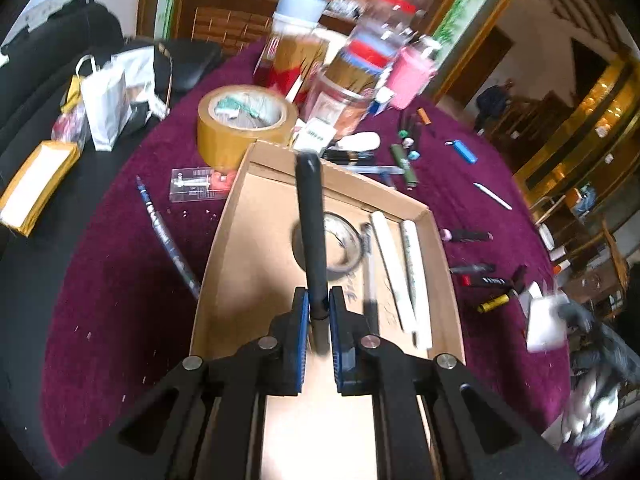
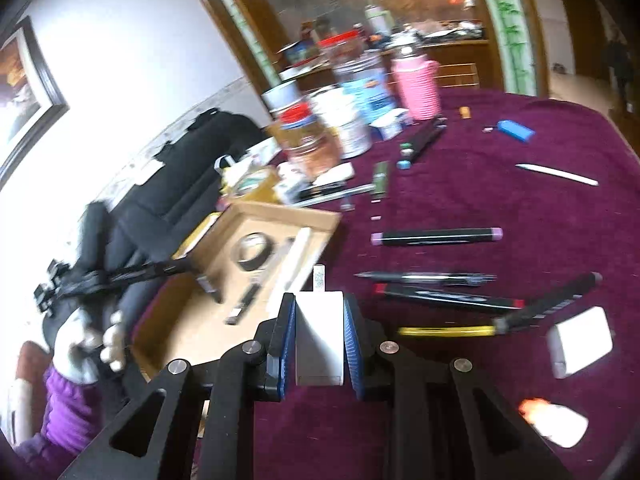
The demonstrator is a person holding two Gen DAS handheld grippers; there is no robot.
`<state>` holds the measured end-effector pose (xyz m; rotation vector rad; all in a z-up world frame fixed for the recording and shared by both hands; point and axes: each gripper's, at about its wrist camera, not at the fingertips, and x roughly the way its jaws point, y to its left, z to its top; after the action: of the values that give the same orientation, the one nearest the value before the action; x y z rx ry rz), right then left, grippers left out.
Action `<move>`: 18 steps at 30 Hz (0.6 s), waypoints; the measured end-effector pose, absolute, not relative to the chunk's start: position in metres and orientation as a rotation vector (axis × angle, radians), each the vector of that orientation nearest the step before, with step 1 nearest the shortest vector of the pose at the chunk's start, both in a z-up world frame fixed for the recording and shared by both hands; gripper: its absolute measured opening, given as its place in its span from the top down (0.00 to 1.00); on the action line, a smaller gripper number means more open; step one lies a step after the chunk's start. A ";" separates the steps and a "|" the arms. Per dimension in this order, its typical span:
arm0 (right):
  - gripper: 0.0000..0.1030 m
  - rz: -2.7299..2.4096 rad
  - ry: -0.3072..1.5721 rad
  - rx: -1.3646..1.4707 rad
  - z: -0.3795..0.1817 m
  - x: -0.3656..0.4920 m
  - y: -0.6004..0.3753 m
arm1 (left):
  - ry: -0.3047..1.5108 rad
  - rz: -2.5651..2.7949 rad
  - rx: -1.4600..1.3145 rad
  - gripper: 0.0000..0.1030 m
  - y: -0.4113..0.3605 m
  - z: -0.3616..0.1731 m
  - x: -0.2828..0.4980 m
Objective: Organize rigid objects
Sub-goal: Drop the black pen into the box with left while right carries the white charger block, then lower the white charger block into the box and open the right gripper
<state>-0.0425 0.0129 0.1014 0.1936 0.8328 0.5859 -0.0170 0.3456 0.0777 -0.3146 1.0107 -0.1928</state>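
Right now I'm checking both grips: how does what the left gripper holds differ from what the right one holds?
The left gripper is shut on a black marker, long, thin and round; the right gripper is shut on a white block, short, wide and flat-sided. The marker reaches far beyond the pads, over the cardboard tray; the block barely passes them, over the purple cloth. Both are rigid and clamped between blue pads.

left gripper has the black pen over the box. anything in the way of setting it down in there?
Partly. The left gripper holds the black pen above the cardboard box; directly beneath sit a tape roll and white sticks. The box's left half looks bare, so it can go there.
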 end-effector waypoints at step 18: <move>0.76 0.794 1.009 0.165 0.069 -0.019 0.134 | 0.862 -0.153 -0.324 0.48 0.355 0.103 -0.035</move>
<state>-0.0191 0.1345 0.0693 0.1652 1.0091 0.7935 -0.0349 0.3545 0.1028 -0.3239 0.8624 -0.1535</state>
